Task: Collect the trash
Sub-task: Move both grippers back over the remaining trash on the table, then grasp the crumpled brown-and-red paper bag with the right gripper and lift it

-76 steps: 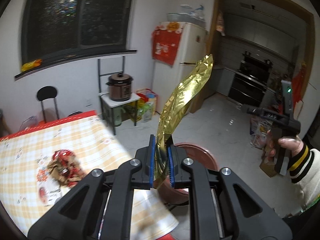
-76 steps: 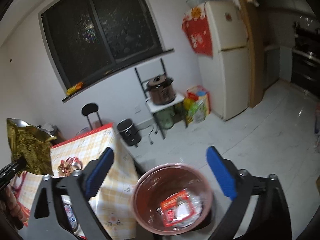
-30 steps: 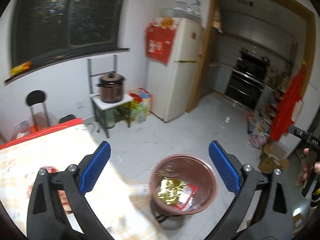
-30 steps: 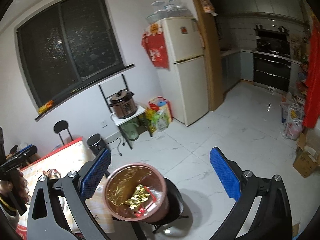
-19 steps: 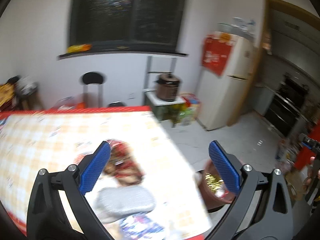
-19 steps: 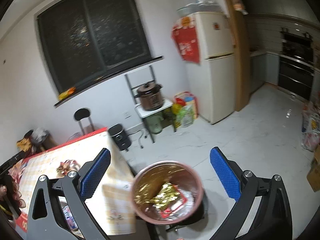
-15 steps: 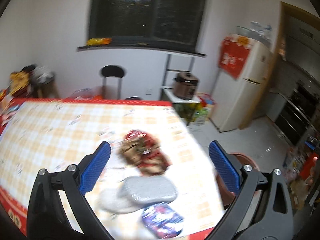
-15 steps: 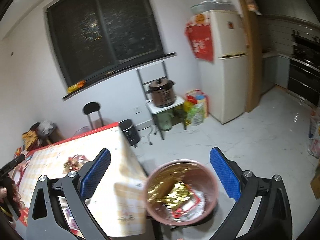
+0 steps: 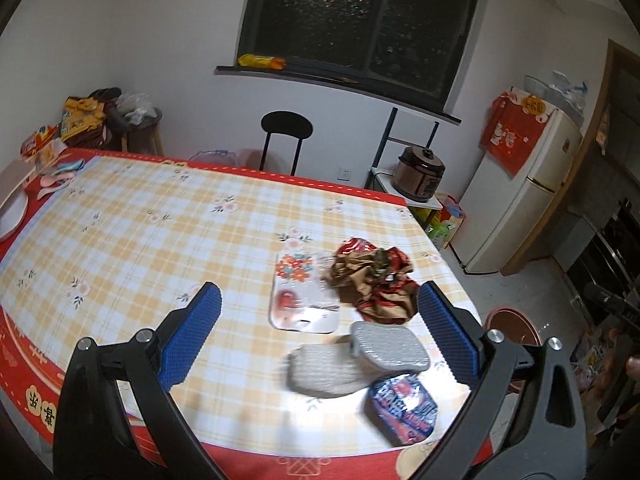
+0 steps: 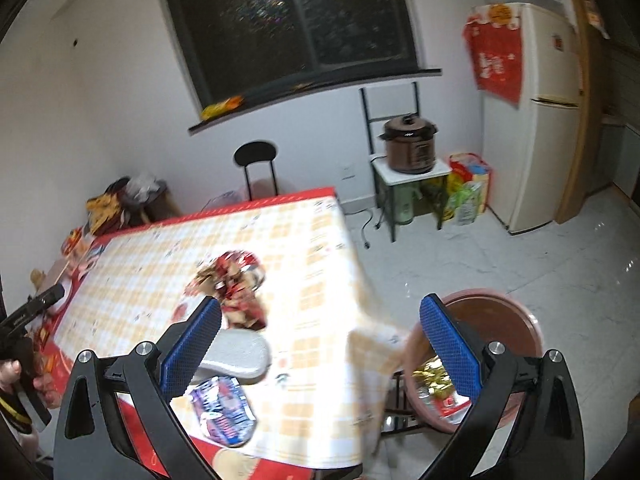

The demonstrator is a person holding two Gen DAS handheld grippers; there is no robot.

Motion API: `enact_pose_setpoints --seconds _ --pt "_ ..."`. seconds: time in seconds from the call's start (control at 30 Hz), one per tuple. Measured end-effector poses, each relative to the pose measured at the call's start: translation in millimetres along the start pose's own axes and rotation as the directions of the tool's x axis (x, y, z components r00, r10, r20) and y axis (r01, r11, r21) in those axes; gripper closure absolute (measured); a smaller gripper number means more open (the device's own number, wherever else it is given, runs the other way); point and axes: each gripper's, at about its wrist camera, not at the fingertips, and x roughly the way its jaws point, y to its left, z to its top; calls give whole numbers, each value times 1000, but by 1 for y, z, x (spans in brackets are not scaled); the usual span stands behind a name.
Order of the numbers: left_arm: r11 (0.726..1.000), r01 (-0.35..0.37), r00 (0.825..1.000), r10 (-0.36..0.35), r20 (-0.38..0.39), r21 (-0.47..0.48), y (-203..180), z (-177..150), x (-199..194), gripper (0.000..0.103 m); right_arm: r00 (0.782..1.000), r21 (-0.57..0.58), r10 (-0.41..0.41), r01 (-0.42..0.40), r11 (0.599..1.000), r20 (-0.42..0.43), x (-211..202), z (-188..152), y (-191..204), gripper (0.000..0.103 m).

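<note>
Trash lies on the checked table [image 9: 160, 240]: a crumpled red-brown wrapper [image 9: 372, 280], a flat white flowered packet [image 9: 304, 292], two silver pouches [image 9: 360, 354] and a blue-red packet [image 9: 402, 404]. My left gripper [image 9: 320, 332] hovers open above them with nothing between its fingers. My right gripper [image 10: 320, 344] is open too, over the table's corner. Right of the table stands the brown bin [image 10: 496, 320] with a gold wrapper [image 10: 434, 376] inside. The right wrist view also shows the crumpled wrapper [image 10: 236, 276], a silver pouch [image 10: 240, 352] and the blue-red packet [image 10: 224, 404].
A black chair [image 9: 286, 128] stands behind the table. A rice cooker [image 9: 420, 172] sits on a small stand, with a fridge [image 9: 528, 200] further right. Plates and spoons [image 9: 52, 178] lie at the table's far left. The bin's rim [image 9: 516, 320] shows past the right edge.
The left gripper opened and dropped the gold wrapper into the bin, then swung left over the table's trash. The right gripper stayed open and turned towards the table.
</note>
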Motion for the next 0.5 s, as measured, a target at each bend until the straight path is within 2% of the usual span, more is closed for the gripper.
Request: enact_pose_setpoints --seconds 0.3,0.5 --pt "998 39 998 -41 -42 -49 55 -9 18 6 993 -63 -23 15 998 -120 41 -22 65 5" --pt "994 73 994 -79 -79 -80 91 -16 35 6 985 -87 -40 26 996 -169 61 -37 97 5"
